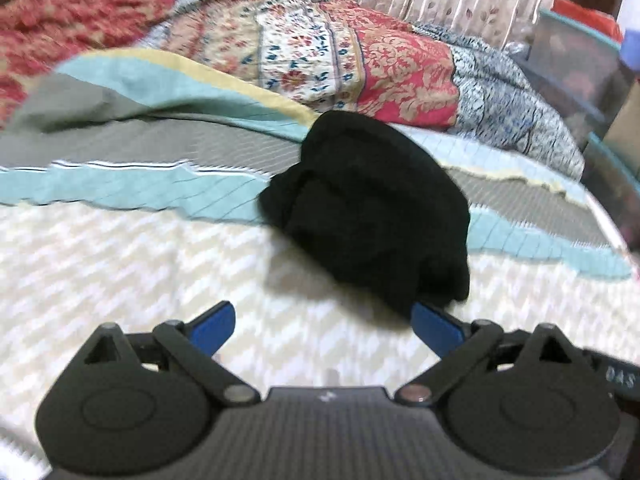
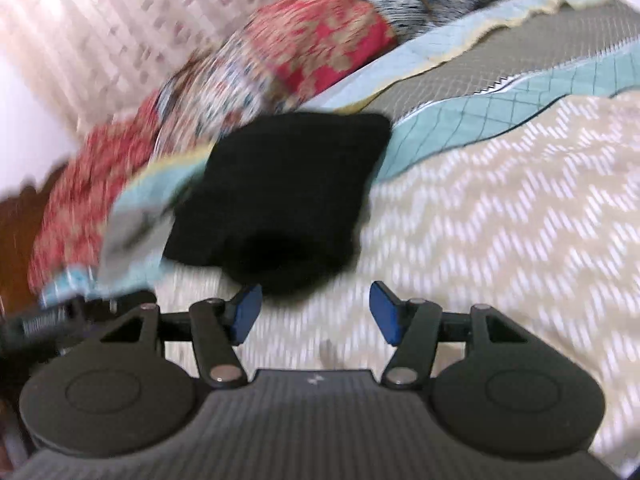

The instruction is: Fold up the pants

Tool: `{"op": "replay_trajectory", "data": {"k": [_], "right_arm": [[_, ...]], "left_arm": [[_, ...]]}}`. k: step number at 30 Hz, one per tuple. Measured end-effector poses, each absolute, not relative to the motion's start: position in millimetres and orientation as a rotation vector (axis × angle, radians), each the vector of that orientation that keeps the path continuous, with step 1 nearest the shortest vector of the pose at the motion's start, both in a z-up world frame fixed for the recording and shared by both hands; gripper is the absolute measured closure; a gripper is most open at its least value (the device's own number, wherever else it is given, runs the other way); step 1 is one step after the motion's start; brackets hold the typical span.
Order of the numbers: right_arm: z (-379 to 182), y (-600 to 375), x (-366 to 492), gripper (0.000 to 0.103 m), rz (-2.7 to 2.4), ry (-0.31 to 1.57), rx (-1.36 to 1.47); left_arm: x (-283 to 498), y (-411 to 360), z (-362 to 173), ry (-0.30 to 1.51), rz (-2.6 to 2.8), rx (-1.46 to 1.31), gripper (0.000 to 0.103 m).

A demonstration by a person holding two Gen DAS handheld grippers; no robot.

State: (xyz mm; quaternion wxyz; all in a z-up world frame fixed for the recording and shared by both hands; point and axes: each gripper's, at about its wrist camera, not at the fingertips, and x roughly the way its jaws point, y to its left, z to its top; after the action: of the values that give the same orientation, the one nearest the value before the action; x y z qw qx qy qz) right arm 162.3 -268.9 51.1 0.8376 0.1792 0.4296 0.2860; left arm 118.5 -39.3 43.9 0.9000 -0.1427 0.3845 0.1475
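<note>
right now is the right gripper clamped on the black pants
No, the right gripper is open, its blue fingers spread apart with the black pants lying just ahead on the bedspread.

Letters "DAS" (partly cut off) on a black strap [image 1: 618, 376].

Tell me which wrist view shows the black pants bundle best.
The left wrist view: the black pants lie less blurred there, with folds and layered edges readable on the chevron bedspread. The right wrist view shows the same bundle as a smeared dark block, its near edge lost in motion blur.
</note>
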Motion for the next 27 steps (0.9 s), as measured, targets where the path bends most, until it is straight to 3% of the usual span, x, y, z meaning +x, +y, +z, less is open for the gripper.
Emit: {"op": "replay_trajectory", "data": {"k": [3, 7, 17, 27], "right_arm": [[62, -269, 127, 0.04, 0.626, 0.901, 0.314], [76, -276, 83, 0.025, 0.647, 0.875, 0.278], [92, -293, 22, 0.02, 0.656, 0.889, 0.325], [71, -291, -7, 0.018, 0.644, 0.985, 0.331]], "left_arm": [[81, -54, 53, 0.801, 0.347, -0.273, 0.001], [40, -72, 64, 0.785, 0.394, -0.262, 0.0], [-33, -94, 74, 0.775, 0.464, -0.26, 0.0], [-62, -112, 65, 0.811, 0.494, -0.207, 0.0]]}}
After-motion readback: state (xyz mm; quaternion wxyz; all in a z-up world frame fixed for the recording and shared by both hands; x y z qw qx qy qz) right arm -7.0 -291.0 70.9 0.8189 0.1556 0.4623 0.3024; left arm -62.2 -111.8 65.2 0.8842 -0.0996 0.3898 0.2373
